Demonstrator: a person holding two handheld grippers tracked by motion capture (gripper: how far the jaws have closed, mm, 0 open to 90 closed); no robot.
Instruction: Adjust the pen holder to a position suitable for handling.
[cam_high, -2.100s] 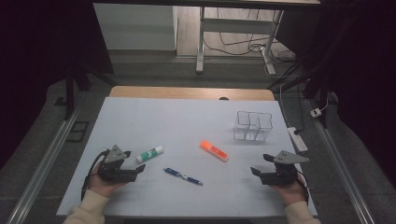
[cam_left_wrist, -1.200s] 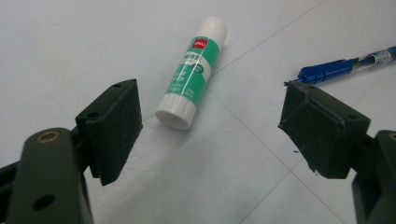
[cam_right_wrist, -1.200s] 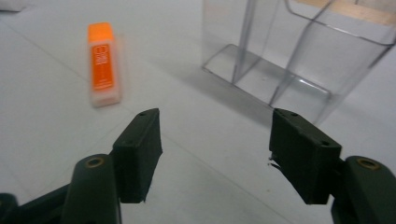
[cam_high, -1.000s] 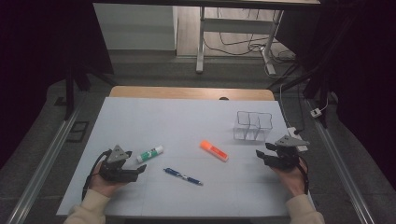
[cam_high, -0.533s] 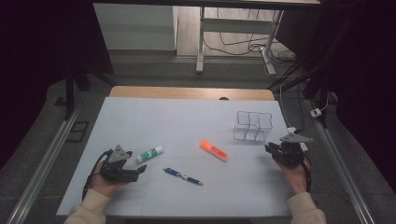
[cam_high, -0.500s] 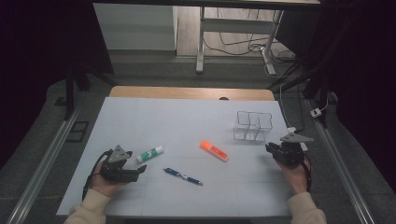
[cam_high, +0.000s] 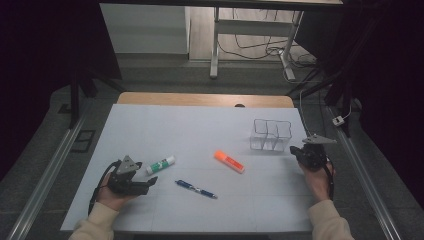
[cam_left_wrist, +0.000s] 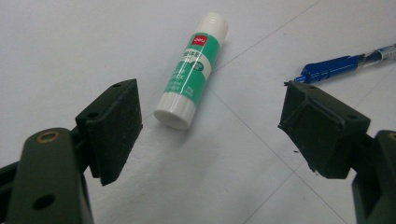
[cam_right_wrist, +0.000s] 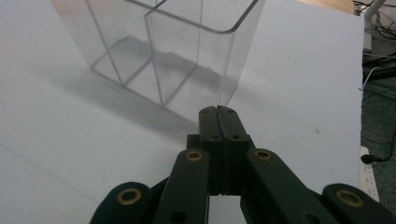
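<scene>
Left hand-held gripper (cam_left_wrist: 210, 126): jaws spread wide, glue stick (cam_left_wrist: 191, 72) seen lying just ahead on the desk (cam_high: 200, 125), blue pen (cam_left_wrist: 343, 63) beside it | Right hand-held gripper (cam_right_wrist: 218, 114): jaws pressed together, nothing held, tip near clear divided organizer (cam_right_wrist: 163, 51) | Orange marker (cam_high: 229, 161) seen mid-desk

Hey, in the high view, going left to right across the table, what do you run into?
Left gripper → glue stick → blue pen → orange highlighter → clear divided organizer → right gripper.
</scene>
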